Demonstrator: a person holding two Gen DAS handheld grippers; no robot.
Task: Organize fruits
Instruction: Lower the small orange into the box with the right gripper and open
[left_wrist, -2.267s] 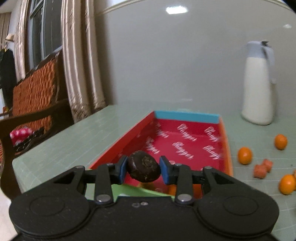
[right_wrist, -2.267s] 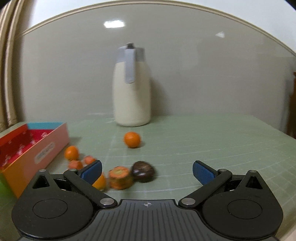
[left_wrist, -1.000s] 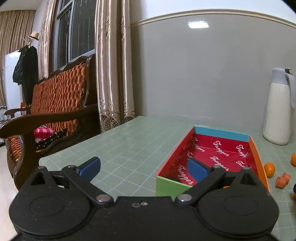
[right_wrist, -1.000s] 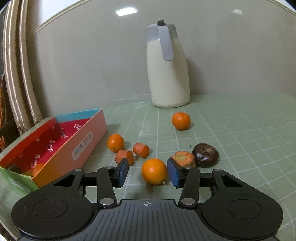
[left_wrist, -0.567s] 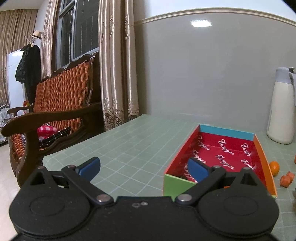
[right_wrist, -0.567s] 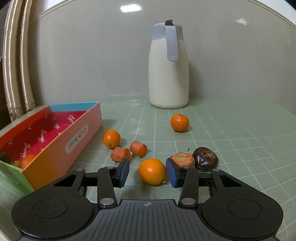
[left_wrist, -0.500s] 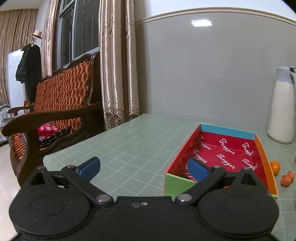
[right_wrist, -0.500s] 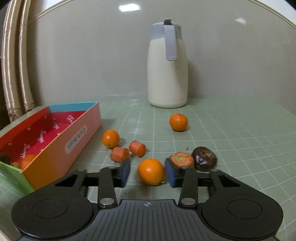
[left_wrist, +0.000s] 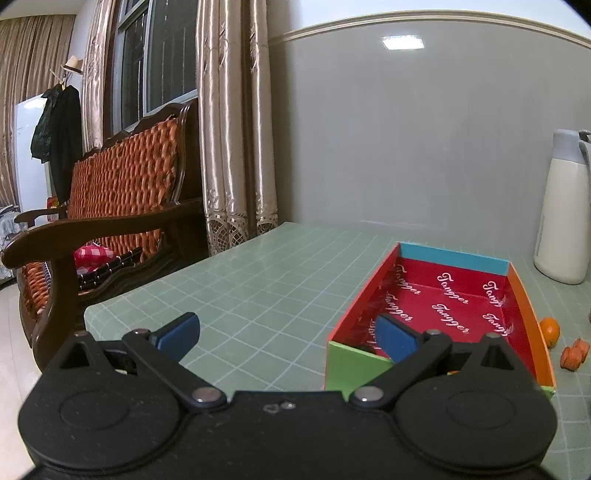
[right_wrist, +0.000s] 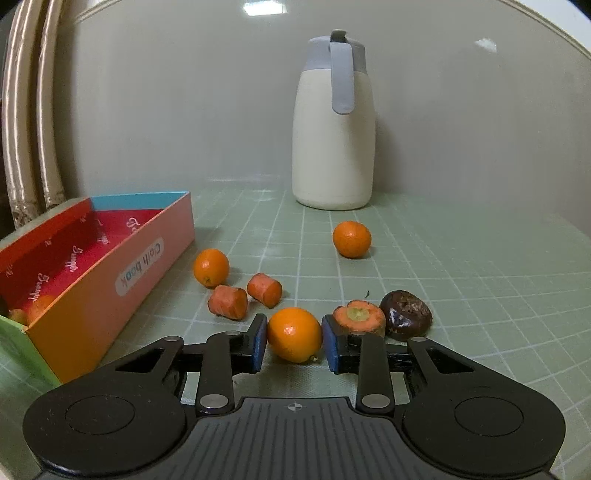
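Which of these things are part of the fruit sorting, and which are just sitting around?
Job: orange in right gripper; two more oranges; box.
Lying about: jug, carrot pieces, dark nut, bench.

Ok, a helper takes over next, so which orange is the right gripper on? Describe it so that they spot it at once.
Start at the tall cream jug by the wall and come straight toward the camera across the green table. The nearest orange is clamped between the blue pads of the right gripper. The other two oranges lie free, farther back.
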